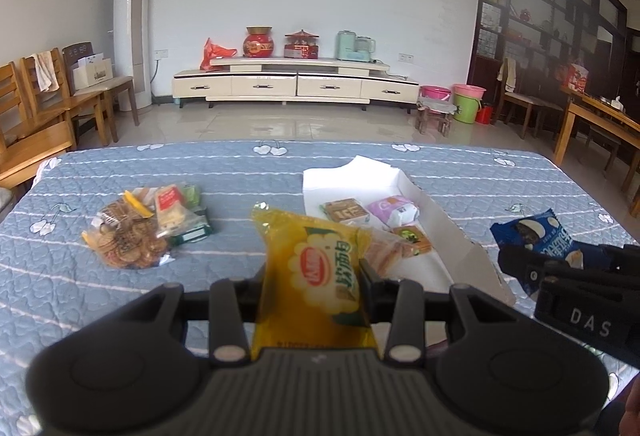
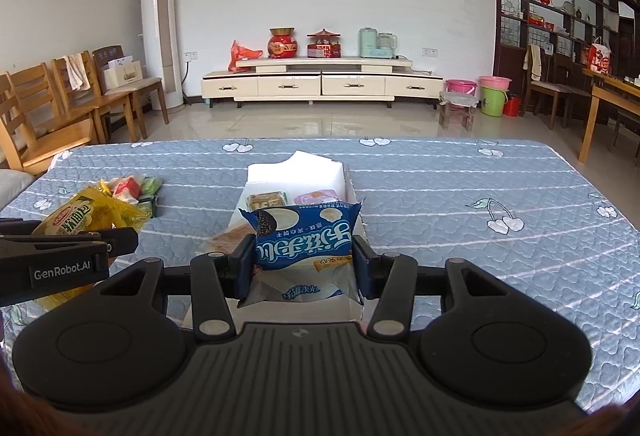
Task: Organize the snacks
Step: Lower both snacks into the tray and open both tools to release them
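— Left gripper [image 1: 316,276]?
— Clamped on a yellow snack packet [image 1: 316,268], translucent, red oval logo and green lettering on the front. Held upright above the table [image 1: 240,172], long axis running from the gripper up and away, crimped top edge toward the far edge. Print upright in the left wrist view.

— And the right gripper [image 2: 304,260]?
— Closed on a blue snack packet [image 2: 304,240], white lettering, dark round biscuit pictured in one corner. Print upside down in the right wrist view, long axis crosswise between the fingers, serrated ends beside each pad. Held over the near end of the white box [image 2: 296,172].

— Inside the box?
— A few small packets: one tan, one pale purple, one orange [image 1: 412,238], plus a clear bag of wafers. Box open, long axis running toward the far edge, near the table's middle.

— Left side of the table?
— A loose pile of snacks [image 1: 148,224] on the blue quilted cover: clear bag of round biscuits, red-and-white packet, green packets. Well apart from the box.
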The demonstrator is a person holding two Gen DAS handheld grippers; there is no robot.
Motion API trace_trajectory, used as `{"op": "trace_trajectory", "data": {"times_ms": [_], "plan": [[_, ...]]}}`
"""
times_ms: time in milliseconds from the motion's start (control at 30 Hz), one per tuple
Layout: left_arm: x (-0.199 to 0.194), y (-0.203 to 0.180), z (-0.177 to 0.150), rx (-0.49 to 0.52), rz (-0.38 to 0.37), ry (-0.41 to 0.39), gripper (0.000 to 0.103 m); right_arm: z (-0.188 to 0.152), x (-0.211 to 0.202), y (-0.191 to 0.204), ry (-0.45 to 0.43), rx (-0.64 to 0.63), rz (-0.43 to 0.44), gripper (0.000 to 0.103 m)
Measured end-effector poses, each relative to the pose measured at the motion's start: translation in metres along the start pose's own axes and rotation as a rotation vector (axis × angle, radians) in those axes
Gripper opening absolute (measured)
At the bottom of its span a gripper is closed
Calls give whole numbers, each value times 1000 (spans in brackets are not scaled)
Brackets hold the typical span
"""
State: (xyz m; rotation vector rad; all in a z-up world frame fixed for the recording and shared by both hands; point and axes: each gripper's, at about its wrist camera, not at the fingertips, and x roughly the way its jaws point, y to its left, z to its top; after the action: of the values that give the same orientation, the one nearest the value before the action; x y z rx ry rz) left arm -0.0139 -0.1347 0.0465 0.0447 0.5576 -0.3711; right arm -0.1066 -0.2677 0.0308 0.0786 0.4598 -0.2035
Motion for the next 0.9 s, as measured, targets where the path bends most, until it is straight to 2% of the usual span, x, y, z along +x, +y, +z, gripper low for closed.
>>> {"op": "trace_trajectory", "data": {"times_ms": [900], "plan": [[45,-33,-4,32,-64,81,40,4,44,-3,59,33,-36,61]]}}
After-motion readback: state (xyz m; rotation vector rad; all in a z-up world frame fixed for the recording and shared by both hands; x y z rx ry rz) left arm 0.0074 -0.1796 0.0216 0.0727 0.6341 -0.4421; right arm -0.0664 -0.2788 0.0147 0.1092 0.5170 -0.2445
